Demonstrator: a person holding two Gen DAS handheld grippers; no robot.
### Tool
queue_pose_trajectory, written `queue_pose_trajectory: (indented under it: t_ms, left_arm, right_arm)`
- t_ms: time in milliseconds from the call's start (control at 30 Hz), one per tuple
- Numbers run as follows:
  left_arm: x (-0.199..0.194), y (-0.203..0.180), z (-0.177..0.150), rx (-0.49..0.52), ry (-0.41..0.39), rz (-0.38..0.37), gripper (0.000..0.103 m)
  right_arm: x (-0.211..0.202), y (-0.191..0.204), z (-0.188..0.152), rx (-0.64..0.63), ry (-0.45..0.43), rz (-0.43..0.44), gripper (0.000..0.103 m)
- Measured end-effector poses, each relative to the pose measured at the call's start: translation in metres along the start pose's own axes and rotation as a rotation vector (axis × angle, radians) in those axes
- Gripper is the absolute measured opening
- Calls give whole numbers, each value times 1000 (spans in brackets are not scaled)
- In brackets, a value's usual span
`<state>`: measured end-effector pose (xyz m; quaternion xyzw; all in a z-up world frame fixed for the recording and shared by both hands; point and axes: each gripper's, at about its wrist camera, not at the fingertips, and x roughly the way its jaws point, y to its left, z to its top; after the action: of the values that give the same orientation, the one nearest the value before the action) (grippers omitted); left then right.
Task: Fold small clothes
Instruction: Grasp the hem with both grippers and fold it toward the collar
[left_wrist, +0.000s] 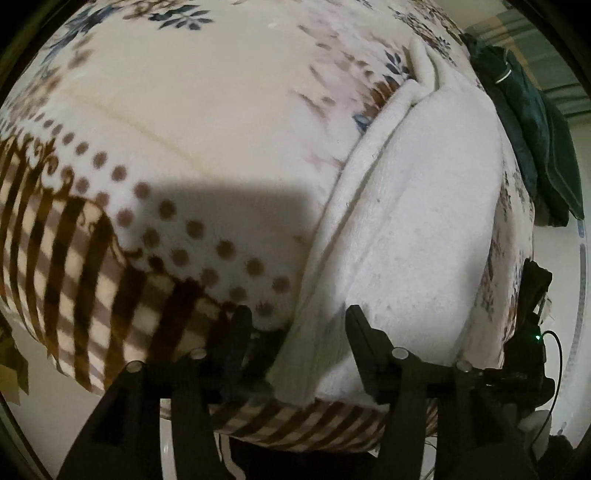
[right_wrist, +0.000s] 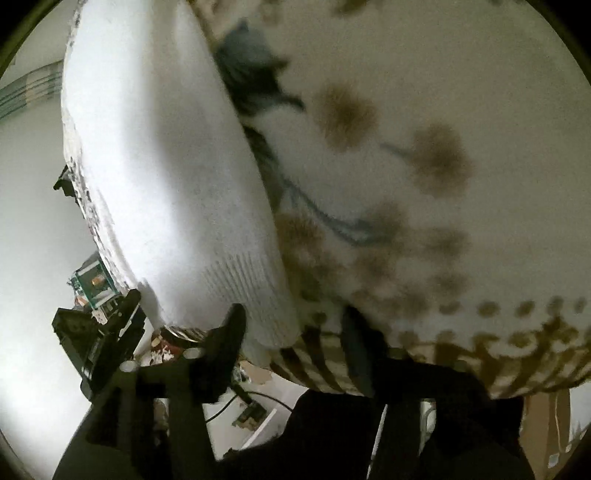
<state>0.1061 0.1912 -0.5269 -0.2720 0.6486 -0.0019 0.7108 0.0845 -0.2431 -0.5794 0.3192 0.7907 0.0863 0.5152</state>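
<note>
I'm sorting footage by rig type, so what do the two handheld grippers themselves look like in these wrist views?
Both look alike. The left gripper and the right gripper are matte black, each with two tapered fingers on angular black linkage arms joined by round silver pins. Seen from the left wrist view, the right gripper's body shows a small green light and a thin black cable. No hands or sleeves show.
</note>
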Motion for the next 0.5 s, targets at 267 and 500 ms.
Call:
queue_pose_trajectory:
  t_ms: [267,500]
  left_arm:
    - [-10,-71,109,126,-128,-142,61]
    - [42,-150,234,220,-146,-209,62]
  right_arm:
    - [-57,39,44,-36,-164,-17,58]
    - [-107,111,155,-49,-384,-4,58]
